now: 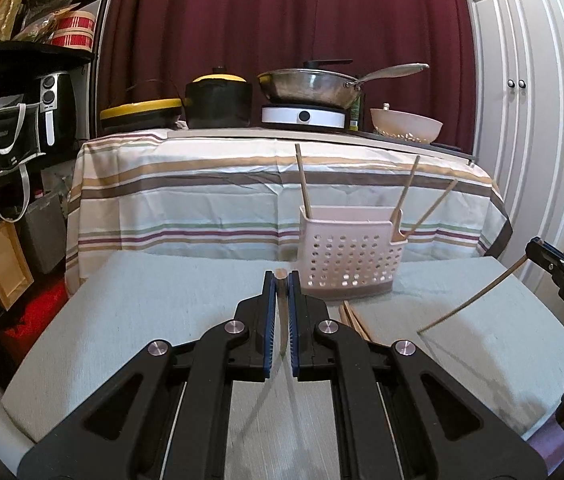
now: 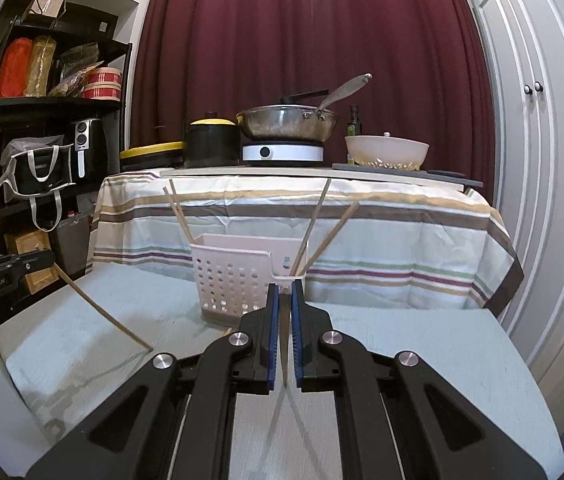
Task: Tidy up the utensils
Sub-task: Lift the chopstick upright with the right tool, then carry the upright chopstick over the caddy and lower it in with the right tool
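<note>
Chopsticks are what we are sorting. Our left claw (image 1: 282,280) is pinching 1 chopstick (image 1: 280,312) between its blue pads (image 1: 269,316). The top end of the stick shows just above the claw tips. In the right wrist view we see that same stick (image 2: 102,308) slanting down from the left claw (image 2: 48,258), with its low tip touching the desk (image 2: 421,344).

Our right claw (image 2: 285,290) is pinching another chopstick (image 2: 284,344), and its jaws are pressed close on it. From the left wrist view, this stick (image 1: 477,300) hangs down from the right claw (image 1: 531,246) at a slant, and its low tip touches the desk (image 1: 142,300).

A white basket (image 1: 347,258) with round holes stands on the desk, just past the claws. We see 3 chopsticks standing in it. 1 chopstick (image 1: 303,180) leans at the left end of the basket. 2 more chopsticks (image 1: 407,196) lean out of a little side pocket (image 1: 398,236) on its right end.

A few more chopsticks (image 1: 355,322) lie flat on the desk, in front of the basket and partly hidden behind our left claw.

Behind the desk is a table with a striped cloth (image 1: 202,196). On it sit a black pot with a yellow lid (image 1: 218,98), a metal pan (image 1: 309,86) on a white round cooker (image 1: 303,116), and a pale bowl (image 1: 405,130). A dark red curtain (image 1: 282,12) hangs at the back. A black shelf (image 1: 26,50) full of things stands on the left, and white doors (image 1: 521,80) are on the right.
</note>
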Demonstrator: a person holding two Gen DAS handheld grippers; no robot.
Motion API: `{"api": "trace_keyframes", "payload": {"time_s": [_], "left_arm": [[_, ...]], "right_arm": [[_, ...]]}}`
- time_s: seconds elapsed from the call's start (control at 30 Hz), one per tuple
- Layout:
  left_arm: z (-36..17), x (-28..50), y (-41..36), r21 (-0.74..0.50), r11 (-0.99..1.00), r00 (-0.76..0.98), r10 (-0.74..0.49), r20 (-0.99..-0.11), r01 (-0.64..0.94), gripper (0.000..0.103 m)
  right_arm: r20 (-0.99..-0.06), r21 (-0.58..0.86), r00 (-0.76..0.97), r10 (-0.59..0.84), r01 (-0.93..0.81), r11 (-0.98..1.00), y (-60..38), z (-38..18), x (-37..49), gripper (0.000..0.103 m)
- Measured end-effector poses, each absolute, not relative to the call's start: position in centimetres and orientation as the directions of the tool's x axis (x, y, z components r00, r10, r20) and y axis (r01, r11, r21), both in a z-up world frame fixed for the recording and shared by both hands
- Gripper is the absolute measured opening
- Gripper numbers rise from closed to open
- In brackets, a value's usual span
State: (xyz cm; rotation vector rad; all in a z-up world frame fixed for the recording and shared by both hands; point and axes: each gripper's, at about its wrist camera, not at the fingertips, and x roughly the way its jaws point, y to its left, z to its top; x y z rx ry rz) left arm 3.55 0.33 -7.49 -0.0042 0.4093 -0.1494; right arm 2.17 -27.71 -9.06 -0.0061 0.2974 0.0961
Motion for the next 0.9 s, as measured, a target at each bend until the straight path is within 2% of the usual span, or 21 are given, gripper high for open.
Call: {"api": "trace_keyframes", "payload": {"time_s": [0.63,0.9], "left_arm": [[-4.9,7.8,-0.3,-0.02,0.984,0.917,-0.172,-0.359,0.177,0.007],[-2.0,9.0,-0.7,-0.043,0.976,0.92,-0.217,-0.327,0.215,0.007]], "right_arm": [[-0.278,0.05,0.952,0.13,-0.121,0.991,-28.5,-6.5,7.0,0.007],[-0.228,0.034,0.962,0.153,-0.149,0.988,-28.3,-4.1,8.3,0.007]]}}
